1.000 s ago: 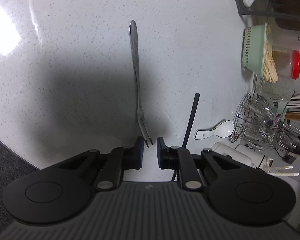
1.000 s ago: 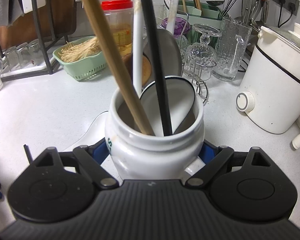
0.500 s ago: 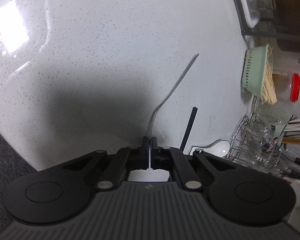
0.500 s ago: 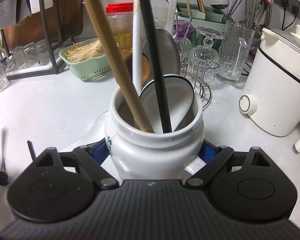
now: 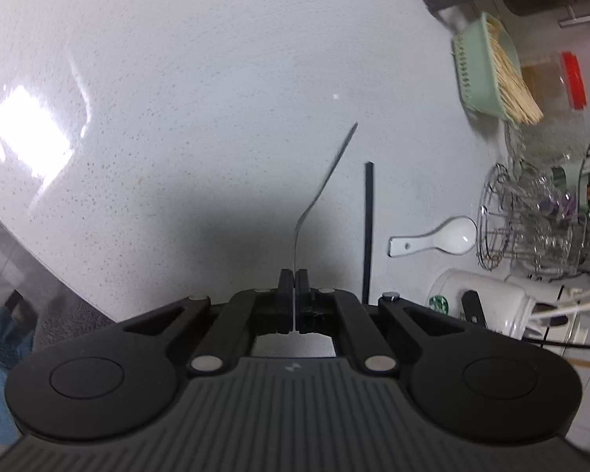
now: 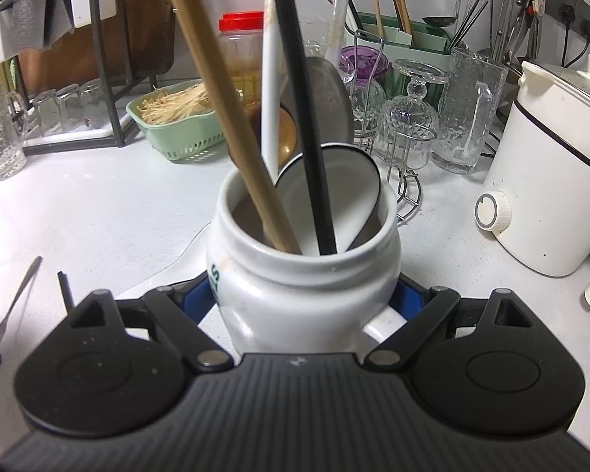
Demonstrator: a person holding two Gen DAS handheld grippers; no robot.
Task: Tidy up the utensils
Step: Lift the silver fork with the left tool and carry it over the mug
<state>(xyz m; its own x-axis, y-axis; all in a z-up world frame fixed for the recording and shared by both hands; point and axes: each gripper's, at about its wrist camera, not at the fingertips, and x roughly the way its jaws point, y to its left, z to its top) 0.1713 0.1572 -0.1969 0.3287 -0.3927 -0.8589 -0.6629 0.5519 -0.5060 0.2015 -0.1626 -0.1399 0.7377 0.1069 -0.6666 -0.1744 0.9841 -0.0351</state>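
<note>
My left gripper [image 5: 295, 287] is shut on the tine end of a metal fork [image 5: 321, 190], held edge-on with its handle pointing away over the white counter. The fork also shows in the right wrist view [image 6: 17, 299] at the far left. My right gripper [image 6: 306, 299] is shut on a white ceramic jar [image 6: 303, 279] that holds a wooden stick [image 6: 224, 106], a black chopstick [image 6: 305, 110], a white handle and spoons. A black chopstick [image 5: 369, 232] and a white ceramic spoon [image 5: 438, 236] lie on the counter to the right of the fork.
A green basket of sticks [image 6: 177, 122], a red-lidded jar [image 6: 242, 55], a wire rack with glasses [image 6: 405, 118], a glass pitcher [image 6: 472, 110] and a white cooker [image 6: 558, 173] stand behind the jar. The counter edge [image 5: 39, 263] runs at the left.
My left gripper closed on the fork's tines and lifted it off the counter, turning it edge-on. The right gripper still holds the jar, shifted slightly.
</note>
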